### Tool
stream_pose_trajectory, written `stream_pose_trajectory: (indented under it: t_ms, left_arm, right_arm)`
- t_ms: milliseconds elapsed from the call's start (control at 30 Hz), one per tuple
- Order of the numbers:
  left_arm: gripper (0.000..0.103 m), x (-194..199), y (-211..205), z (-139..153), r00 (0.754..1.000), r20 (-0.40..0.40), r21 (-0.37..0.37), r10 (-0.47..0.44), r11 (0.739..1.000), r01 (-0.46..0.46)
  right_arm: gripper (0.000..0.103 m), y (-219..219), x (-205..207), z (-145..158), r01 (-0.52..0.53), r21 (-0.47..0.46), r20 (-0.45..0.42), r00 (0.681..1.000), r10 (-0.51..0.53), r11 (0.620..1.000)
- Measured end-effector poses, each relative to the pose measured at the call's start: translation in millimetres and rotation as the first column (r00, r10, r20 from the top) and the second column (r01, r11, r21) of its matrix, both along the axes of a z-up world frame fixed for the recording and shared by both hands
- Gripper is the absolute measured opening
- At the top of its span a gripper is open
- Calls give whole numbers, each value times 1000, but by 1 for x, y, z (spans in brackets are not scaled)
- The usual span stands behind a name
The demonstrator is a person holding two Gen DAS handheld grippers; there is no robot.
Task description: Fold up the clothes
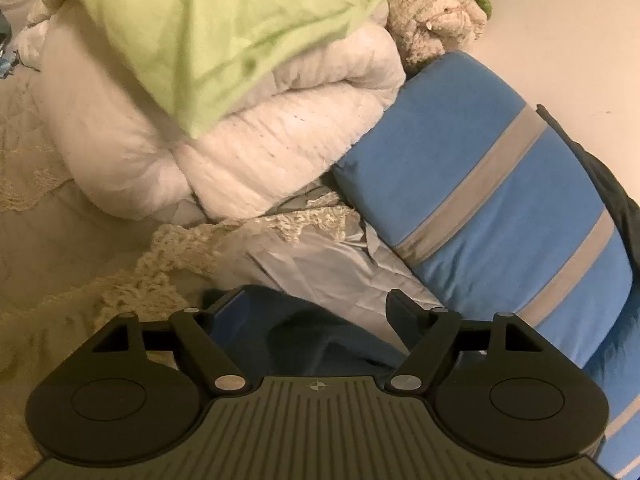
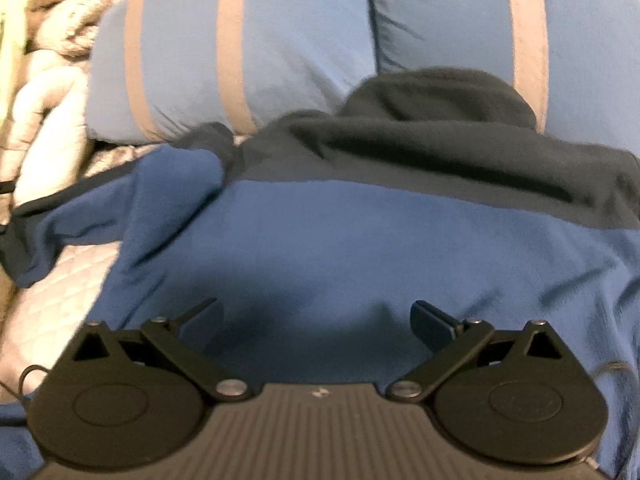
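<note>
A blue fleece garment point(image 2: 360, 240) with a dark navy upper part point(image 2: 400, 140) lies spread on the bed and fills the right wrist view. My right gripper point(image 2: 316, 314) hovers just over its blue body, open, the jaws wide apart with nothing pinched. In the left wrist view a fold of the same blue fleece point(image 1: 288, 336) lies low between the fingers of my left gripper point(image 1: 310, 304). That gripper is open too, and its pads do not press on the cloth.
A blue pillow with grey stripes point(image 1: 480, 200) point(image 2: 280, 40) lies behind the garment. Left of it are a rolled white fluffy blanket point(image 1: 260, 160), a light green sheet point(image 1: 220, 40) and a cream knit item point(image 1: 436, 16). A lace-edged bedspread point(image 1: 180, 248) covers the bed.
</note>
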State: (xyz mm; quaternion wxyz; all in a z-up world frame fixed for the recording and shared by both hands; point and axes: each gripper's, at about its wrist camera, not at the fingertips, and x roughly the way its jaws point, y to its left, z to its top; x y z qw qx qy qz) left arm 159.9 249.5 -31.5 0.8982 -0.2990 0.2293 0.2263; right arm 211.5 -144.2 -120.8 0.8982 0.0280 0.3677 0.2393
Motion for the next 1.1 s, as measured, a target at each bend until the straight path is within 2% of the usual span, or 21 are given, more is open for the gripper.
stream_pose_trajectory:
  t_ms: [133, 267, 367, 467, 533, 600, 667, 733, 800, 833, 867, 900, 933, 967, 1100]
  left_arm:
    - [77, -22, 6, -2, 1000, -1, -11, -11, 1000, 11]
    - [77, -41, 16, -20, 1000, 14, -48, 6, 999, -6]
    - [76, -48, 27, -40, 1000, 21, -115, 20, 993, -17]
    - [75, -50, 29, -57, 999, 26, -131, -23, 991, 26]
    - [75, -48, 20, -62, 997, 16, -53, -80, 995, 81]
    - [75, -45, 6, -65, 989, -7, 65, -147, 987, 147]
    - [75, -40, -9, -68, 976, -42, 179, -213, 959, 218]
    - [72, -32, -23, -72, 960, -99, 281, -260, 919, 278]
    - [57, -22, -38, -75, 940, -186, 375, -286, 864, 337]
    - [35, -17, -45, -76, 930, -231, 411, -285, 838, 358]
    - [18, -14, -49, -76, 926, -256, 428, -279, 826, 367]
    - [18, -11, -53, -75, 920, -281, 444, -272, 813, 376]
    - [14, -10, -56, -73, 919, -291, 451, -267, 808, 378]
    - [9, -13, -57, -66, 923, -280, 445, -264, 816, 369]
    - [9, -27, -63, -37, 940, -264, 411, -217, 856, 313]
  right_arm:
    - [103, 3, -10, 10, -51, 40, 56, 997, 48, 998]
    - [103, 5, -18, 18, -81, 40, 120, 990, 76, 996]
    - [103, 9, -18, 18, -87, 25, 133, 988, 83, 996]
    - [103, 8, -17, 16, -82, 25, 125, 989, 79, 996]
    - [103, 8, -16, 16, -75, 27, 116, 991, 71, 997]
    - [103, 7, -14, 14, -68, 31, 106, 992, 64, 997]
    - [103, 6, -13, 13, -64, 35, 96, 994, 60, 997]
    - [103, 5, -12, 12, -61, 37, 89, 994, 58, 997]
    - [103, 6, -12, 11, -61, 35, 85, 995, 58, 998]
    - [103, 6, -12, 11, -61, 34, 84, 995, 58, 998]
    - [103, 6, -12, 10, -61, 33, 84, 995, 58, 998]
    - [103, 6, -12, 10, -61, 31, 83, 995, 58, 998]
    - [103, 6, -11, 9, -58, 30, 82, 995, 56, 998]
    - [103, 6, -11, 9, -56, 28, 80, 995, 54, 998]
    - [103, 5, -10, 9, -53, 34, 75, 996, 50, 998]
